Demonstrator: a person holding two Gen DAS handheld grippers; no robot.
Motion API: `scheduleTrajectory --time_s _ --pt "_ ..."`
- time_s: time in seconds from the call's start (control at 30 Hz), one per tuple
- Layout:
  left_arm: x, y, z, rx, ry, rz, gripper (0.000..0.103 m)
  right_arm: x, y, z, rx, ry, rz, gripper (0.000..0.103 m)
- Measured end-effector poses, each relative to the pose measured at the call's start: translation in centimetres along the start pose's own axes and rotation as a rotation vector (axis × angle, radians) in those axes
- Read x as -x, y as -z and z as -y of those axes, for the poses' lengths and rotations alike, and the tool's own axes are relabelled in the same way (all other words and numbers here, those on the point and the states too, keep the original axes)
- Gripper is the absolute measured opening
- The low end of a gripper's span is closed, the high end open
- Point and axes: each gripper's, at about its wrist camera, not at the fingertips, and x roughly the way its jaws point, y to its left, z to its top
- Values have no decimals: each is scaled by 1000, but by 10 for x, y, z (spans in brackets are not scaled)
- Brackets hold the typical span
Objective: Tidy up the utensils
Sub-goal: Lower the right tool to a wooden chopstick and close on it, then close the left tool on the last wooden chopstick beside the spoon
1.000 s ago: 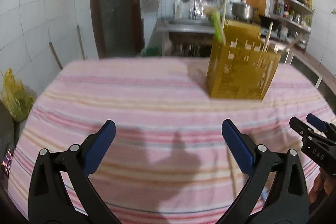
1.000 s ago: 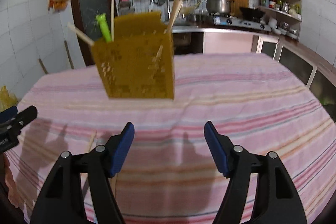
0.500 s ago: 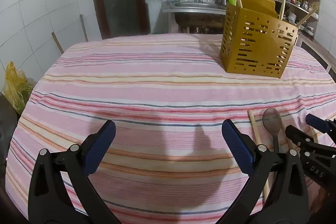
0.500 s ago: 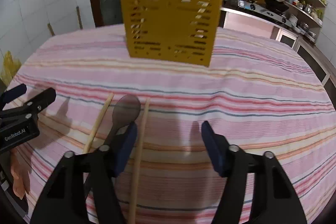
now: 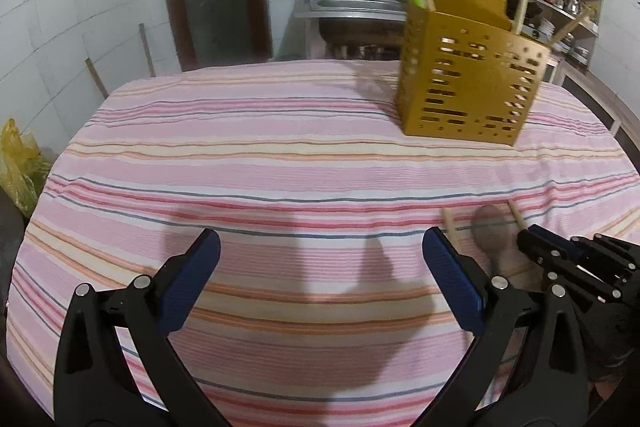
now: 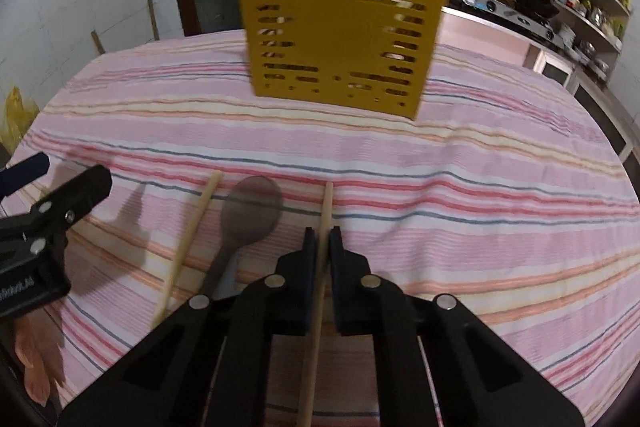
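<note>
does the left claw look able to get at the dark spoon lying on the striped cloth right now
Probably yes: the left claw is open and empty, and the dark spoon lies uncovered between two wooden chopsticks. The right claw, shut on the right chopstick, crowds that side.

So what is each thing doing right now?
right gripper: shut on the right chopstick
left gripper: open, empty
left chopstick: flat on the tablecloth
spoon: flat between the chopsticks
yellow holder: upright, utensils inside

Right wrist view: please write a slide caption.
Right gripper shut on a chopstick beside a spoon, before the yellow holder.
</note>
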Motion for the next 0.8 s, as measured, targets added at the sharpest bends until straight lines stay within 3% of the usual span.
scheduleTrajectory --time_s 0.17,0.3,0.43,0.57,0.7,0.8 --pt "-4 2 17 15 79 -56 98 3 2 32 -40 31 -7 7" --pt "-12 8 29 -6 79 -88 97 8 5 55 -69 58 -3 7" --pt "-19 12 41 -26 105 -132 90 8 5 69 -90 74 1 7" --pt "-29 16 53 -51 114 -181 73 3 9 73 -105 60 -5 7" --pt "-30 15 60 -72 97 -170 62 -1 7 75 -113 51 -8 7" --pt "-33 11 60 -58 90 -174 46 -3 5 77 -125 45 -14 7"
